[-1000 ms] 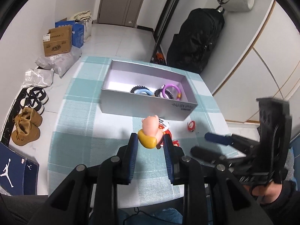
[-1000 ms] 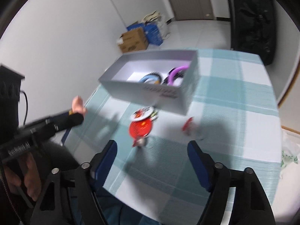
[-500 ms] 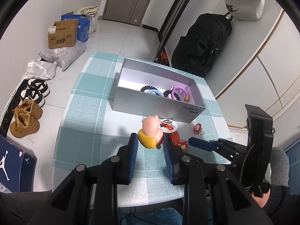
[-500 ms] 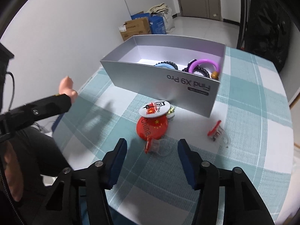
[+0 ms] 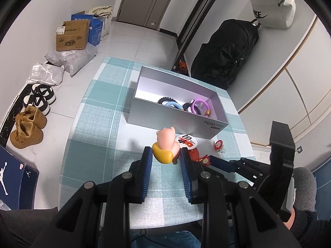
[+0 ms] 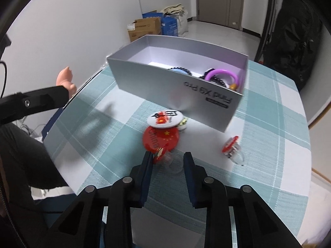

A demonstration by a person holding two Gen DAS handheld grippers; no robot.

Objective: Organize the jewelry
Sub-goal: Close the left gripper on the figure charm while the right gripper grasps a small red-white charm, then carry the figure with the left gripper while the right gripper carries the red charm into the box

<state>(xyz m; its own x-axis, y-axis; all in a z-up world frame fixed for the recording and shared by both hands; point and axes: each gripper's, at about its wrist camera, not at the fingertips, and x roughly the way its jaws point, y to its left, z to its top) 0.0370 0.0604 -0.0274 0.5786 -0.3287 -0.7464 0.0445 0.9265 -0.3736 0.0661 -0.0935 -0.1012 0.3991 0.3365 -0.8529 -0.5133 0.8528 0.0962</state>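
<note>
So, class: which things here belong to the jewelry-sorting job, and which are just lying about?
Job: grey box; purple ring and blue ring inside it; pig figure in left gripper; red badge; white badge; red clip.

Lying about: shoes; cardboard box; black bag.

The grey box (image 5: 171, 116) stands open-topped, its left half bare, hair ties (image 5: 165, 100) and a purple ring (image 5: 199, 106) crowding the right end. Before its near wall, badges (image 6: 162, 128) and a red clip (image 6: 230, 145) clutter the checked tablecloth (image 5: 99, 111), whose left side lies free.
</note>
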